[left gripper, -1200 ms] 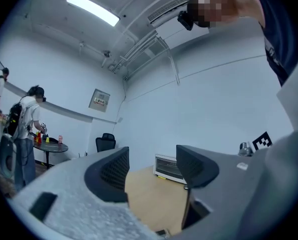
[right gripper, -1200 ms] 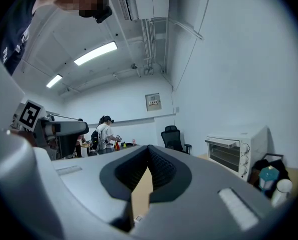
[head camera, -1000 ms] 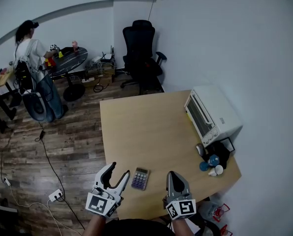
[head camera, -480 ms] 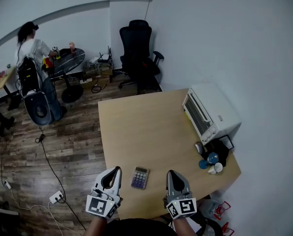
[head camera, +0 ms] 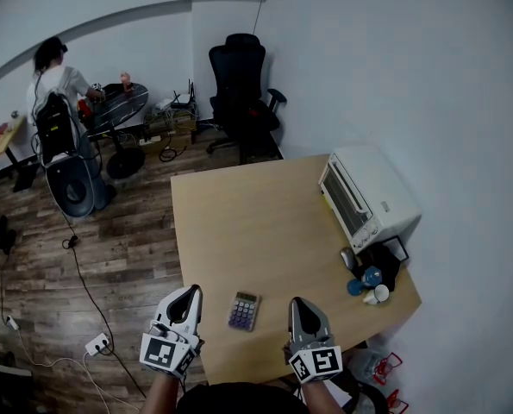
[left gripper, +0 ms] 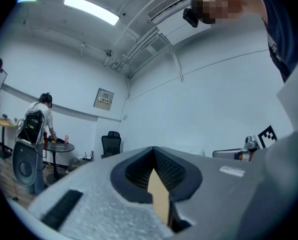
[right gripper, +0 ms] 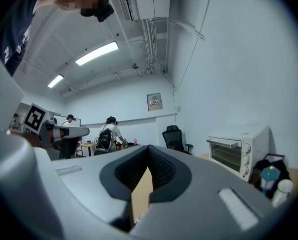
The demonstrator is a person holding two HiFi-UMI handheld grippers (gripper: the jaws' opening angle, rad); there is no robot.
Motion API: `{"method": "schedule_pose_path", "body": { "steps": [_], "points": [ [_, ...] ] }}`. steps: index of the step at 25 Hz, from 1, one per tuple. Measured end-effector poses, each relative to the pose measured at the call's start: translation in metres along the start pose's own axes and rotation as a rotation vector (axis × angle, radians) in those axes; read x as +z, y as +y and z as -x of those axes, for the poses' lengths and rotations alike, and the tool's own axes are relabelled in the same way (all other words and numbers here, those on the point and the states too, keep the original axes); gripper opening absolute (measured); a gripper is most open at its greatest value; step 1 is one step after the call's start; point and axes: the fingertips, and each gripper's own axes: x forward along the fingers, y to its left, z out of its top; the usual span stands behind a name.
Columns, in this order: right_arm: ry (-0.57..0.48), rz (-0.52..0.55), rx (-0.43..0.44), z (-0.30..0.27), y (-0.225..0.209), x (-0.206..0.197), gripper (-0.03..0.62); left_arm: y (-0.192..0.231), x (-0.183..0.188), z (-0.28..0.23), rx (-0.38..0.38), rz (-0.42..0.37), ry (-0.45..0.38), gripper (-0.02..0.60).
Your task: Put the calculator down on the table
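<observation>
Calculator (head camera: 244,310): lies flat on bench (head camera: 239,218), near the front edge, between the two claws.
Left claw (head camera: 189,293): jaws together, nothing held; beside calculator, not touching.
Right claw (head camera: 297,305): jaws together, nothing held; near calculator, apart from it.
Oven (head camera: 368,198): right side of bench, well apart from calculator.

Calculator (head camera: 245,310) on the table (head camera: 239,214) between left gripper (head camera: 190,294) and right gripper (head camera: 297,305) — toaster oven (head camera: 368,198) far right

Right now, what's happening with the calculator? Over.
Left gripper and right gripper shut, empty. Calculator flat on table, between them. Nothing blocking it.
</observation>
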Motion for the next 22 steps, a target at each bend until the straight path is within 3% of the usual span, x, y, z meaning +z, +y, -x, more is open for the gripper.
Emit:
{"method": "schedule_pose_path", "body": {
  "steps": [12,17,22],
  "points": [
    [0.019,0.027,-0.037,-0.001,-0.006,-0.004,0.009,-0.005,-0.015,-0.001,-0.060,0.034,0.032,0.000],
    [0.020,0.037,-0.017,-0.002,-0.003,-0.004,0.009,-0.006,-0.014,0.000,-0.059,0.022,0.021,0.000],
    [0.025,0.042,0.006,-0.003,0.001,-0.008,0.008,-0.005,-0.019,0.003,-0.036,0.029,0.068,0.000]
  ]
}}
